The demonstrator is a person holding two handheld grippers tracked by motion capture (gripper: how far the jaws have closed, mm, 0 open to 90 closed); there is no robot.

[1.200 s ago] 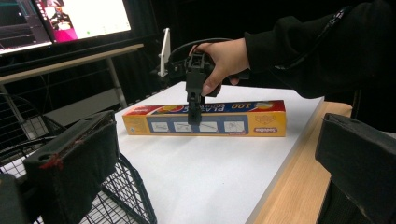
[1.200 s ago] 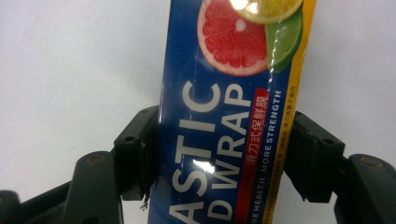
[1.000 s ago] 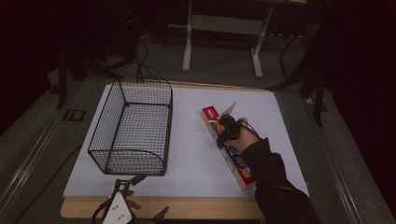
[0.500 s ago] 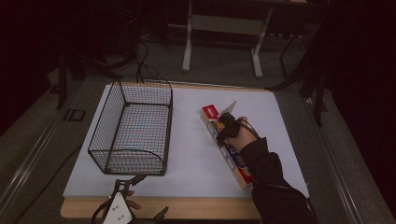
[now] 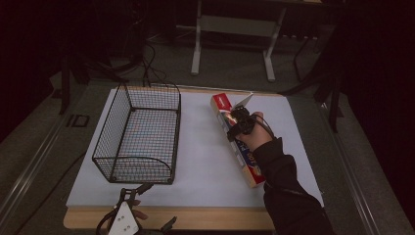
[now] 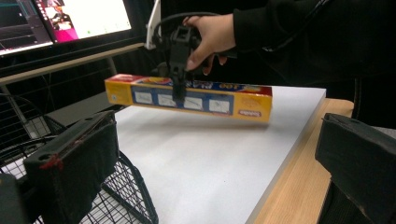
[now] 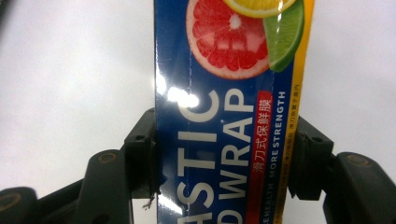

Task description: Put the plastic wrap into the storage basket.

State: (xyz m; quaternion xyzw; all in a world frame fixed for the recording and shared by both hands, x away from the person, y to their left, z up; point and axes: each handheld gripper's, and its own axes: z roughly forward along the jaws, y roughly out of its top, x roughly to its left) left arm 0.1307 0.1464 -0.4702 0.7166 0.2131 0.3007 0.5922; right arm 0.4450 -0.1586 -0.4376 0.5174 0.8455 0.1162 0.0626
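A long blue and yellow plastic wrap box (image 5: 247,159) lies lengthwise at the right of the white table top, held a little above it. My right gripper (image 5: 240,122) is shut on the box near its far, red end. In the right gripper view the two jaws press both long sides of the box (image 7: 229,116). The left gripper view has the box (image 6: 210,100) hanging level over its shadow, with the right gripper (image 6: 178,88) clamped from above. My left gripper (image 5: 139,190) rests open at the table's front edge, its jaws wide apart with nothing between them.
A black wire basket (image 5: 177,117) stands on the left half of the table, its near corner right in front of my left gripper (image 6: 215,177). The white sheet (image 5: 205,161) ends at a wooden front strip (image 5: 210,218). Monitors glow beyond the table.
My right gripper has raised the plastic wrap box slightly and carried it a little toward the far side. The left gripper has stayed put.
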